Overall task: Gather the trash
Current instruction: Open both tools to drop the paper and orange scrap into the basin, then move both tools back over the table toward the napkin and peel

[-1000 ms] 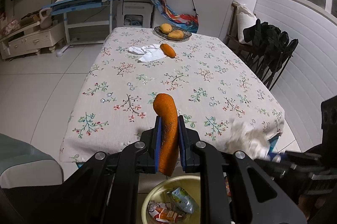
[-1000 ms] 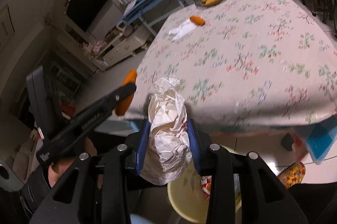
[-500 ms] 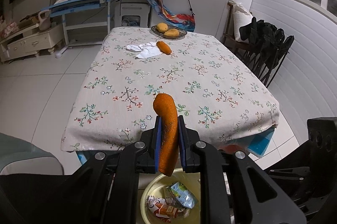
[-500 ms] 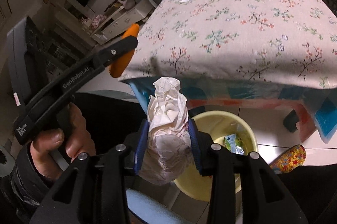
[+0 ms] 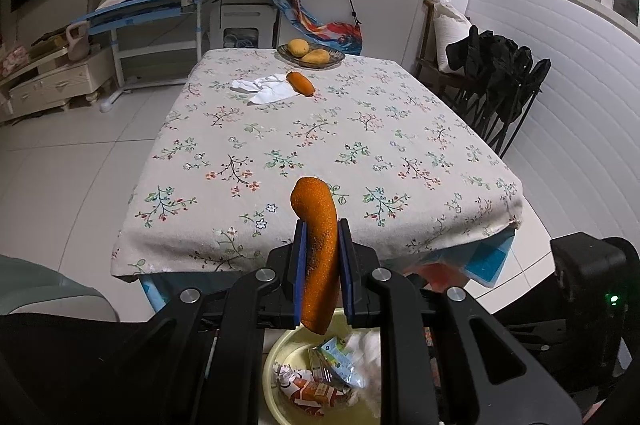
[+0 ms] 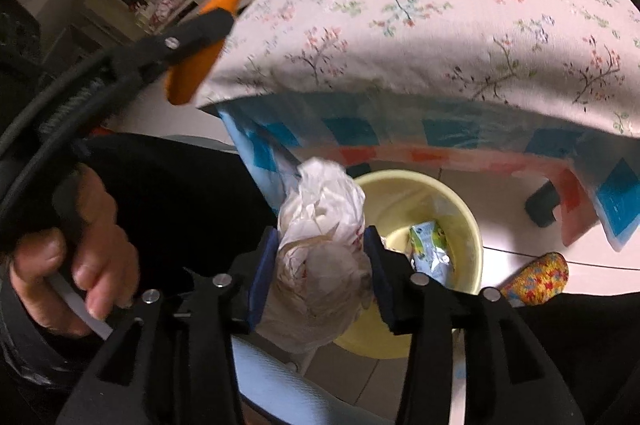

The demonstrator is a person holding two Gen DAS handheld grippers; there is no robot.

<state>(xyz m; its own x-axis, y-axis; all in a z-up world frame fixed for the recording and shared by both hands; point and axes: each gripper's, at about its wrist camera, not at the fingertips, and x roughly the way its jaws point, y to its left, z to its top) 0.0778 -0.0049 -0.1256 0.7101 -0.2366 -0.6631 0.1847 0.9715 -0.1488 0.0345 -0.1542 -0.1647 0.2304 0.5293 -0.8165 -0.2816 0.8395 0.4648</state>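
Note:
My left gripper (image 5: 320, 237) is shut on a curved orange peel (image 5: 314, 209), held off the near edge of the flowered table (image 5: 400, 145) and above the yellow bin (image 5: 276, 357). In the right wrist view the same peel (image 6: 188, 81) shows at the left. My right gripper (image 6: 320, 237) hangs over the yellow bin (image 6: 400, 179) with a crumpled white wad (image 6: 324, 201) between its pads. Its jaws are opening, and both pads still touch the wad. The bin holds a green packet (image 6: 430, 245) and wrappers (image 5: 316, 385).
Far on the table lie a white tissue (image 5: 266, 87), another orange piece (image 5: 301, 83) and a plate of yellow fruit (image 5: 310, 56). Black folding chairs (image 5: 500, 85) stand to the right. A person's hand (image 6: 76, 257) grips the left tool. A patterned slipper (image 6: 536, 277) lies beside the bin.
The right gripper sank and tipped down from table level to just over the bin, and its jaws widened around the wad. The left gripper drew slightly back from the table, still gripping the peel.

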